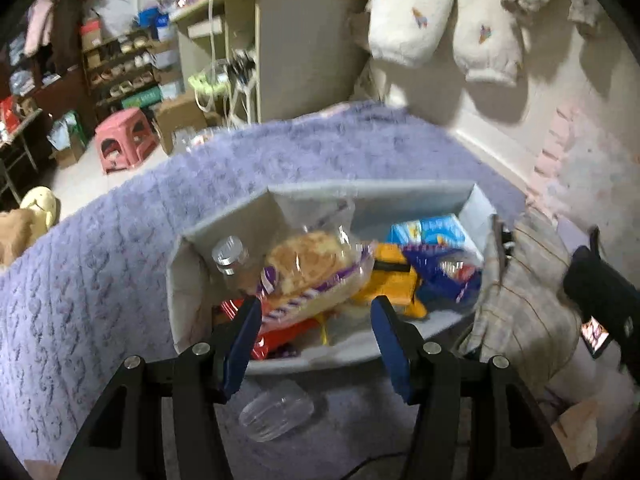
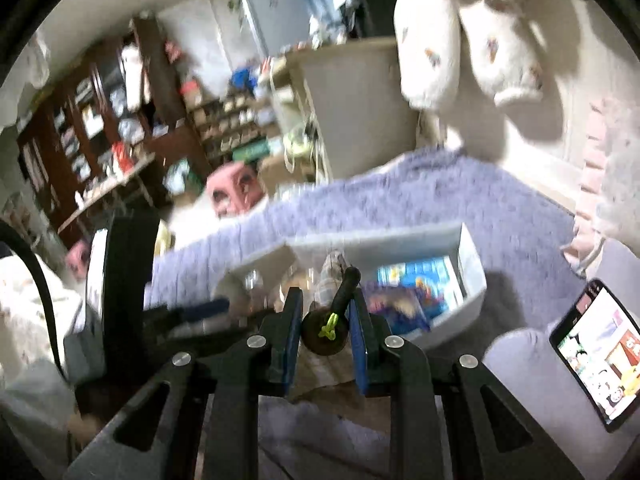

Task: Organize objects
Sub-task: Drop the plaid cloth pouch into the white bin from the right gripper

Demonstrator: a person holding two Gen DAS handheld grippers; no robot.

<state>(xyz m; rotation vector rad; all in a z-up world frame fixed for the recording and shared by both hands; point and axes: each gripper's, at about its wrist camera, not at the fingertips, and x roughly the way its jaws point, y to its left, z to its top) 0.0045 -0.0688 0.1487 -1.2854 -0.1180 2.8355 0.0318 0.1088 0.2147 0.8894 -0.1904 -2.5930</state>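
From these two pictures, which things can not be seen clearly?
- Left wrist view: the red packet in the grey box is partly hidden by the left gripper and the bread bag.
- Right wrist view: the dark object held in the right gripper is blurred; what it is stays unclear.
- The phone is cut by the edge.

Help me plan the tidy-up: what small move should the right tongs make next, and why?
Probably carry the dark handled object forward over the grey box and lower it in. The right tongs are shut on it just short of the box, which already holds a bread bag and other packets.
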